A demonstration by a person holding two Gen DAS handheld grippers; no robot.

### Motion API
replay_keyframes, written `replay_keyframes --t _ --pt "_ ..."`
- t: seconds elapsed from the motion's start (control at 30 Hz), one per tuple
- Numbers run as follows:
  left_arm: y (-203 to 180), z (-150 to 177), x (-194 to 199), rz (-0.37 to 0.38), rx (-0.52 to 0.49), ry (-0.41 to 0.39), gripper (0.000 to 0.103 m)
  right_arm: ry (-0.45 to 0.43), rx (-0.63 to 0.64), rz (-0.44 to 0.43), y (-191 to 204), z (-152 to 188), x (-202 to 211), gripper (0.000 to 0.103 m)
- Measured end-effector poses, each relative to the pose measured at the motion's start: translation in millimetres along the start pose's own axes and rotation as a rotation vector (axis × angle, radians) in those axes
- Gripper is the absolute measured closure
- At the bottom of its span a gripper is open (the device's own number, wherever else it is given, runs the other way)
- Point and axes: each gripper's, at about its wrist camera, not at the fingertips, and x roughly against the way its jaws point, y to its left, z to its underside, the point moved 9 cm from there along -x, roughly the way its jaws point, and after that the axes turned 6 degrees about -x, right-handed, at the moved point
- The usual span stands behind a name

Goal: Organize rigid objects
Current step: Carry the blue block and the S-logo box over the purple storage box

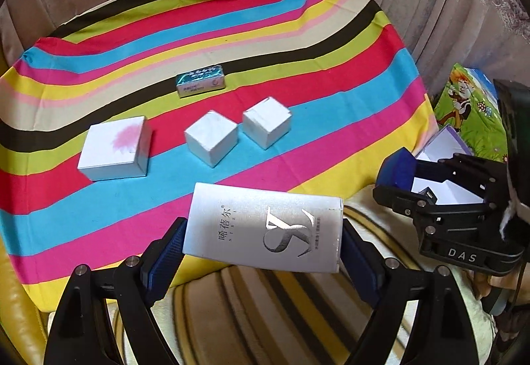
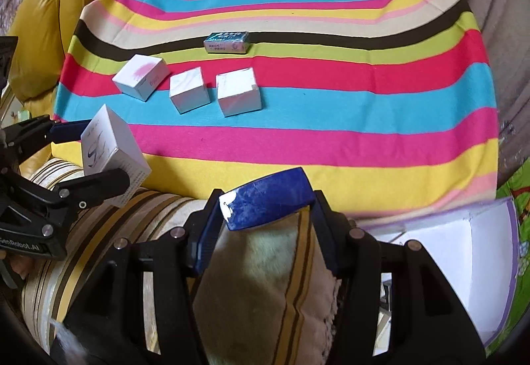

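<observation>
My left gripper is shut on a tall white carton with silver lettering, held above the near edge of the striped cloth; the carton also shows in the right wrist view. My right gripper is shut on a dark blue flat box, also seen in the left wrist view. On the cloth lie a white box with a pink blot, two small white cubes and a teal packet.
An open white box with a purple rim sits at the right beside a cartoon-printed sheet. A striped cushion lies below my grippers. A yellow leather seat is at the left, curtains behind.
</observation>
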Motion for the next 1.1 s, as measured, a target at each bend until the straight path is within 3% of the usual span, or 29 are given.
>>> replay_keyframes --t 0.43,1.1 --pt "-43.5 -9.1 0.1 0.043 -0.05 0.004 0.015 -0.034 -0.101 0.002 -38.2 8.7 25.3 0.046" --pt "-158.7 -23.5 -18.4 0.216 -0.147 0.067 0.015 -0.072 -0.312 0.136 -165.6 55.8 72.2 0.046"
